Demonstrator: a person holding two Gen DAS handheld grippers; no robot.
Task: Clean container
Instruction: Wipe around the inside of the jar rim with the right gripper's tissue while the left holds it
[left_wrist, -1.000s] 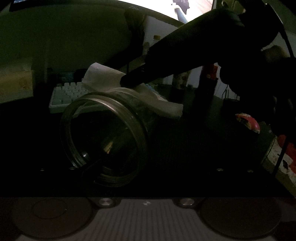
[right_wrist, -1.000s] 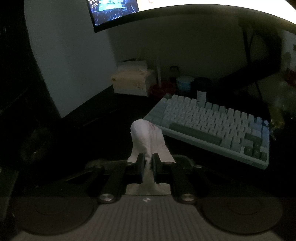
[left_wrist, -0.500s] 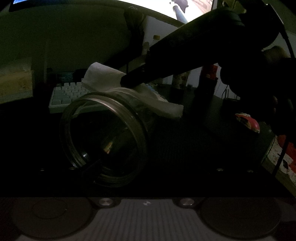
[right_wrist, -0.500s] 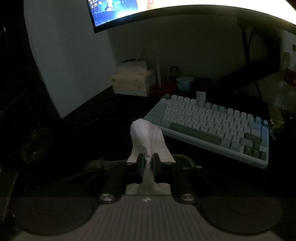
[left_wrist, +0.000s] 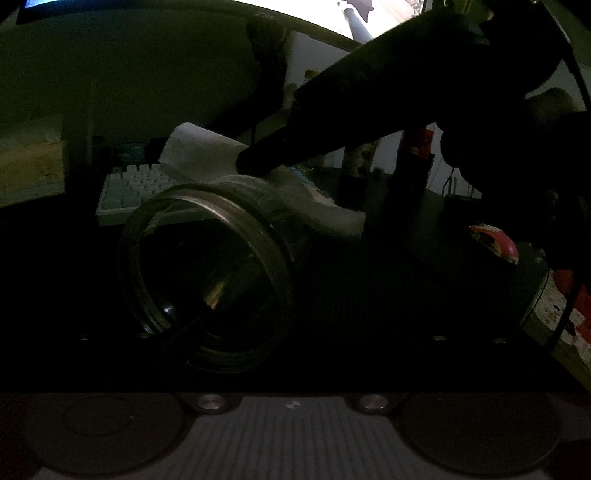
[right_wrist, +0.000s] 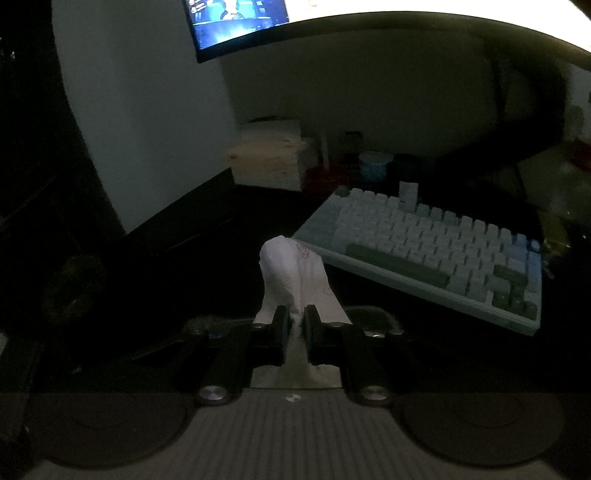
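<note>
A clear glass jar (left_wrist: 207, 273) lies on its side in the left wrist view, its open mouth toward the camera. My left gripper (left_wrist: 236, 332) holds it, though the fingers are nearly lost in the dark; one dark finger (left_wrist: 181, 338) shows at the rim's lower edge. My right gripper (right_wrist: 296, 321) is shut on a white paper tissue (right_wrist: 295, 273). In the left wrist view that gripper (left_wrist: 255, 162) presses the tissue (left_wrist: 207, 155) onto the jar's upper outer side.
A pale keyboard (right_wrist: 436, 251) lies on the dark desk behind the jar. A curved monitor (right_wrist: 332, 22) glows above. A tissue box (right_wrist: 269, 155), small tubs (right_wrist: 375, 164) and bottles (left_wrist: 417, 158) stand at the back. A red and white item (left_wrist: 495, 240) lies on the right.
The right gripper has tilted slightly, so its view shifts a little. The tissue stays pressed on the jar's top; the jar holds still.
</note>
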